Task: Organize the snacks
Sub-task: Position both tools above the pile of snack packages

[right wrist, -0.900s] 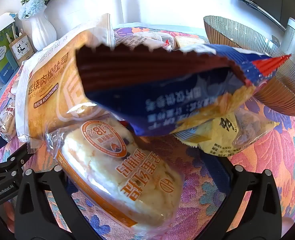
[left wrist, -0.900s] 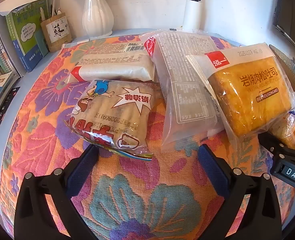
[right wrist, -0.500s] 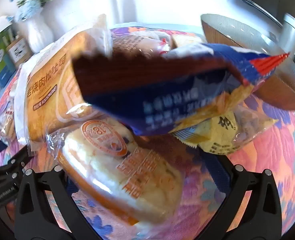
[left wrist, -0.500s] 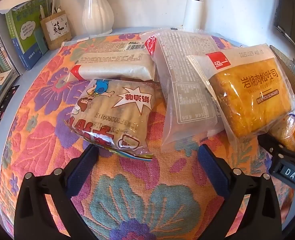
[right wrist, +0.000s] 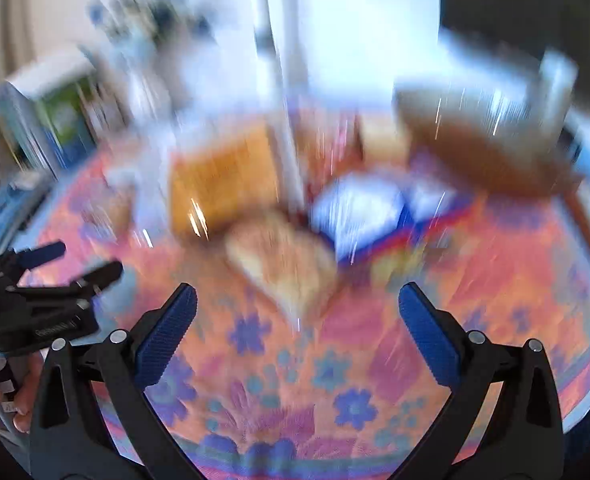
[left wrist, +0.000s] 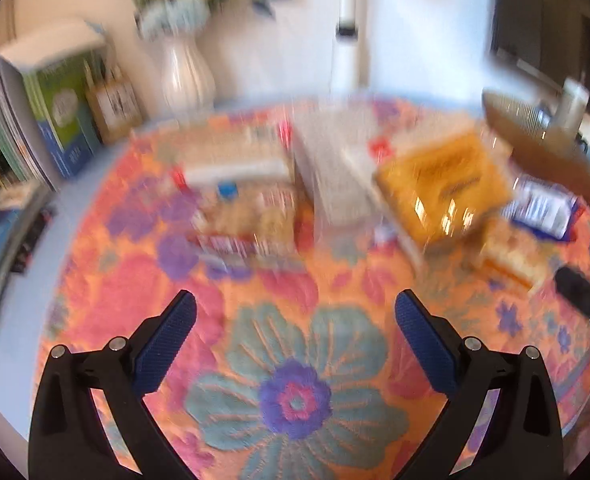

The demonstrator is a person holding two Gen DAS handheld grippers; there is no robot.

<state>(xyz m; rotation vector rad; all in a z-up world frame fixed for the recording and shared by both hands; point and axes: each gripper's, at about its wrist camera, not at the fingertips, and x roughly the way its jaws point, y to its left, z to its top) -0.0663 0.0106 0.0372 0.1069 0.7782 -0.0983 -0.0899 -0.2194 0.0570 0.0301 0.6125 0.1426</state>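
Observation:
Both views are motion-blurred. Several snack packs lie on the floral cloth: a biscuit bag, a clear pack, an orange toast pack and a blue bag. My left gripper is open and empty, well short of the snacks. In the right wrist view the toast pack, a round bread pack and the blue bag lie ahead. My right gripper is open and empty, just short of the bread pack.
A brown ribbed bowl stands at the right, also in the right wrist view. A white vase, books and a white post line the back. The left gripper shows at the right view's left edge.
Both grippers have pulled back and up from the snacks. The blue bag, which filled the right view up close, now lies on the cloth beside the bread pack.

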